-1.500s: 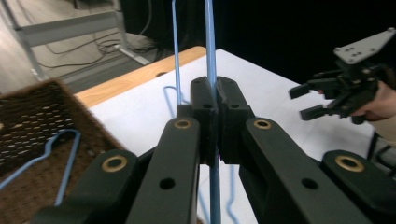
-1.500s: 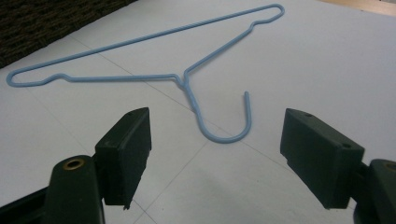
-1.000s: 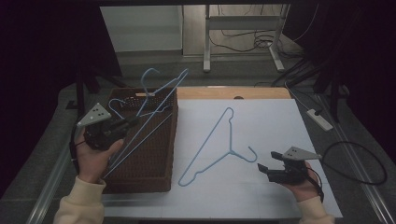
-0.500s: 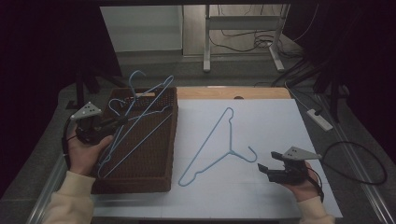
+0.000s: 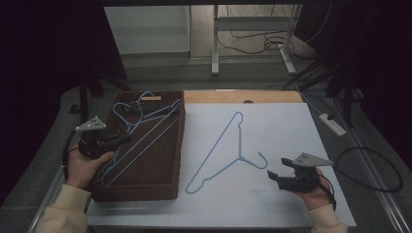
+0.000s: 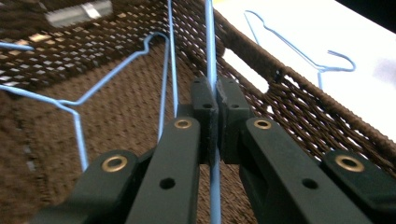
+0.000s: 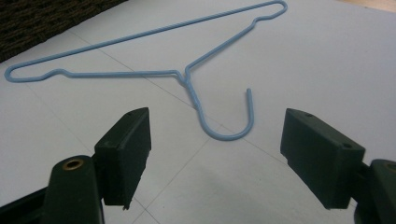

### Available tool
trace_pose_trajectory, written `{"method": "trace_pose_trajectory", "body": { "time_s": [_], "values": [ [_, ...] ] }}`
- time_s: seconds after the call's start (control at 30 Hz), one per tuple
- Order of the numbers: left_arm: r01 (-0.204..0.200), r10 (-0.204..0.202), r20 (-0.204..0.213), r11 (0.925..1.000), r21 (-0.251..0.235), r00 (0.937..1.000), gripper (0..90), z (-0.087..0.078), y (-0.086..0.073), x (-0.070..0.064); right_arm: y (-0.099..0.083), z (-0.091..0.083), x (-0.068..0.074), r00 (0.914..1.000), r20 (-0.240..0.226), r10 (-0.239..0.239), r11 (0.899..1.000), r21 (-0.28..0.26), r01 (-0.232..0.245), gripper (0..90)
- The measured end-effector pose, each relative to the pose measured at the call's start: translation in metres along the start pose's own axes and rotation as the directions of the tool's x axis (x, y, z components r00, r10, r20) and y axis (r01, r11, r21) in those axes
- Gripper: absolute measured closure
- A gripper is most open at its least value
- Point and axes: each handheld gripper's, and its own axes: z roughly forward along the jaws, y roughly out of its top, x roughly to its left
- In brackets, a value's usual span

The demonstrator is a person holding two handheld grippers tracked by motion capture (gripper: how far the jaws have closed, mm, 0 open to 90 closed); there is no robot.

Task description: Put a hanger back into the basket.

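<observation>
**Wire hanger pinched over the basket, second hanger laid out on the white sheet**

At the left of the high view, the left gripper (image 5: 114, 141) is seen over the brown woven basket (image 5: 165, 191), held in a hand with a cream sleeve. In the left gripper view its two black jaws are pressed together on a thin blue wire, and that wire is the gripped hanger (image 6: 211, 56), which is run straight up between the pads. More blue hangers (image 5: 145, 114) are seen lying in the basket, their hooks toward the far wall, where a small tan label is fixed.

Over on the right, the right gripper (image 5: 278, 175) is held low above the table's white sheet (image 5: 291, 121), jaws spread wide and nothing gripped. In the right gripper view the loose hanger (image 7: 140, 72) is laid flat on the sheet just beyond the open jaws, its hook curled toward them; in the high view it is placed between basket and right gripper.

The white sheet is spread over most of the tabletop, and a strip of bare wood (image 5: 243, 96) is left showing at the far edge. The basket is set at the sheet's left edge. Beyond the table, the room is dim: a grey floor, metal desk legs (image 5: 214, 43), trailing cables and a white power strip (image 5: 333, 124) can be made out.
</observation>
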Motion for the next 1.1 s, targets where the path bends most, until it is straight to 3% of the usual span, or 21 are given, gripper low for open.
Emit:
{"method": "trace_pose_trajectory", "body": {
  "time_s": [0.2,0.37,0.43,0.57,0.7,0.77,0.8,0.83,0.9,0.93,1.1],
  "values": [
    [-0.003,0.002,0.025,0.9995,0.033,0.9997,87.0,0.006,-0.003,-0.001,0.0,0.0,-0.001,1.0,0.001,0.001,1.0,0.002,-0.001,25.3],
    [0.004,-0.005,0.013,0.996,0.089,0.9999,87.0,0.013,-0.007,0.004,0.0,0.0,0.0,1.0,0.001,0.0,1.0,0.001,0.0,25.3],
    [0.02,-0.021,0.01,0.9926,0.119,0.9997,87.0,0.019,-0.012,0.009,0.0,0.0,0.0,1.0,0.002,-0.001,1.0,0.001,0.001,25.3],
    [0.052,-0.053,0.003,0.9898,0.133,0.9986,87.0,0.025,-0.017,0.016,0.0,0.0,0.0,1.0,0.004,0.001,1.0,0.003,-0.001,25.3],
    [0.106,-0.098,-0.061,0.9804,0.166,0.9934,87.0,0.03,-0.02,0.026,0.0,0.0,0.0,1.0,0.004,0.0,1.0,0.004,0.0,25.3],
    [0.138,-0.111,-0.133,0.9678,0.211,0.9848,87.0,0.034,-0.02,0.029,0.0,0.0,0.0,1.0,0.005,0.0,1.0,0.004,0.0,25.3],
    [0.146,-0.103,-0.181,0.9591,0.243,0.9781,86.9,0.037,-0.019,0.03,0.0,0.001,0.0,1.0,0.005,0.0,1.0,0.005,0.0,25.3],
    [0.145,-0.093,-0.204,0.9559,0.256,0.9746,86.9,0.039,-0.018,0.031,0.0,0.001,0.0,1.0,0.005,-0.001,1.0,0.005,0.001,25.3],
    [0.142,-0.082,-0.224,0.9531,0.267,0.9712,86.9,0.04,-0.017,0.031,0.0,0.001,0.0,1.0,0.005,0.0,1.0,0.005,0.0,25.3],
    [0.138,-0.066,-0.252,0.9497,0.281,0.9655,86.9,0.042,-0.015,0.03,0.0,0.001,0.0,1.0,0.006,-0.001,1.0,0.006,0.001,25.3],
    [0.133,-0.026,-0.316,0.9364,0.325,0.9485,86.2,0.054,-0.015,0.031,0.0,0.002,0.001,0.9999,0.007,-0.011,1.0,0.013,0.01,25.3]
  ]
}}
